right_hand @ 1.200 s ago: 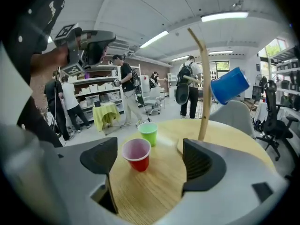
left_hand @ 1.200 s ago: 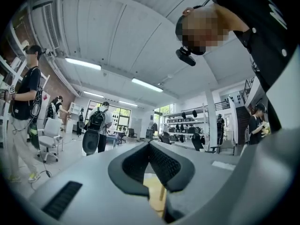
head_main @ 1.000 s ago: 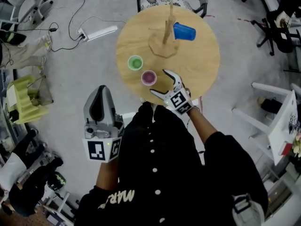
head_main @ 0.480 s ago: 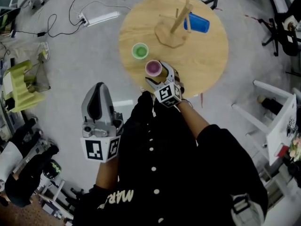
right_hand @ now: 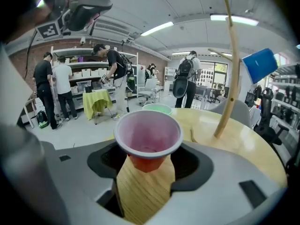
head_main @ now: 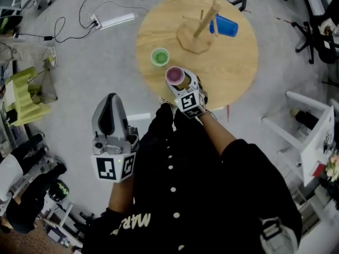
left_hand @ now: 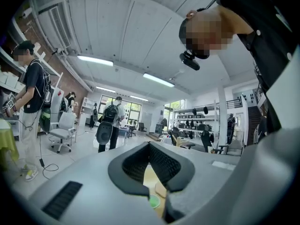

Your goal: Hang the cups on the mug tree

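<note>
Wooden round desk point(head_main: 233, 78) carries the mug tree point(head_main: 195, 36) beyond the right tongs point(right_hand: 147, 159), with a blue cup point(head_main: 225, 26) already hung on a peg. The left tongs point(head_main: 110, 100) are clenched on nothing, well back from the desk. The right tongs' jaws have just been closing round the pink cup point(head_main: 174, 75), their pads not yet pressing. A green cup point(head_main: 159, 56) stands just beyond them, to the left. An off-centre squeeze might tip or crush the thin pink cup.

Workshop floor around a round wooden table point(head_main: 233, 73)

A white power strip point(head_main: 115, 20) with trailing cables lies on the grey floor beyond the table's left edge. A yellow-green cloth-covered stand point(head_main: 21, 97) stands far left, a black office chair point(head_main: 318, 30) far right, and a person with a backpack point(left_hand: 111, 121) in the background.
</note>
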Demonstrator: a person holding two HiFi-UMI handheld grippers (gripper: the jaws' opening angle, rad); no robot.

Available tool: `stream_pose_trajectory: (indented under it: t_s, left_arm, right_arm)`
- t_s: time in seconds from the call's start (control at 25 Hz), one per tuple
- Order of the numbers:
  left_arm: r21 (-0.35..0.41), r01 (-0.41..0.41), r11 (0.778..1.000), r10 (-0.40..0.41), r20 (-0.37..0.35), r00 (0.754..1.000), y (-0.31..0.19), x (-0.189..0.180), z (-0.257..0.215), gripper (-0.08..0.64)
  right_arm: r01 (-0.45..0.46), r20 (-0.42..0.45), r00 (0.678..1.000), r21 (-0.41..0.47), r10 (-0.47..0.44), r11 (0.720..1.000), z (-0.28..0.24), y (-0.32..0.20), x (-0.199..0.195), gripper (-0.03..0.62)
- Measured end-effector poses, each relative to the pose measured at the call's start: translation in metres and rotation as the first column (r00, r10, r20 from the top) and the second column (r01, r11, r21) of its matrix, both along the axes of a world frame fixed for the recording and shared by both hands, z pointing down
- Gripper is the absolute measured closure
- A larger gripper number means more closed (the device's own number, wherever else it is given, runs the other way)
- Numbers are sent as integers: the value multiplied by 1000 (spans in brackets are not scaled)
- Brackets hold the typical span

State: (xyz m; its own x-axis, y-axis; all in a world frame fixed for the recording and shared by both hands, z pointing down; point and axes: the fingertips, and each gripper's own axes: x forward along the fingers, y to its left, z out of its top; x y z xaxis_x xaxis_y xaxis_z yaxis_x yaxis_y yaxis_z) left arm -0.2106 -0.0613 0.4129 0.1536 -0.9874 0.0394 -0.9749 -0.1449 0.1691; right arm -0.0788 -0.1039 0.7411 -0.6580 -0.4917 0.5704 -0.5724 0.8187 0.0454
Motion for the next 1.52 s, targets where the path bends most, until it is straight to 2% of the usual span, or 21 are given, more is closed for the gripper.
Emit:
stream_pose_trajectory:
  t_s: [0.2,0.36,0.68,0.8,0.92,1.04,1.16,1.32,1.52]
  left_arm:
    - [41,-27,999,27,-8,1000,-7,10,-18,566]
    - [76,-51,996,52,-14,999,-10,21,-37,566]
    - [122,-72,990,74,-5,997,-11,30,-67,566]
    - [134,-72,988,72,6,997,-10,30,-76,566]
    - [144,-69,987,68,15,998,-9,28,-85,566]
    - [154,-66,986,63,20,998,-9,26,-91,566]
    - [163,-70,984,67,23,997,-10,27,-94,566]
    - [165,-77,983,74,23,997,-11,27,-96,566]
    - [159,-85,984,82,26,996,-14,31,-95,566]
  right_arm:
    - [-54,16,998,0,54,999,-35,-17,11,298]
    - [-132,103,986,-37,135,991,-71,-33,18,298]
    - [-142,194,970,-45,148,989,-128,-74,1,298]
    - [-173,261,948,-60,182,983,-147,-97,-14,297]
    - [-218,349,904,-124,249,968,-163,-118,-23,298]
    - [-249,433,839,-230,328,941,-174,-134,-30,298]
    - [-262,521,737,-368,431,892,-181,-146,-31,298]
    - [-245,624,547,-519,558,819,-198,-161,-27,299]
    - [-130,691,274,-662,669,738,-209,-171,-10,299]
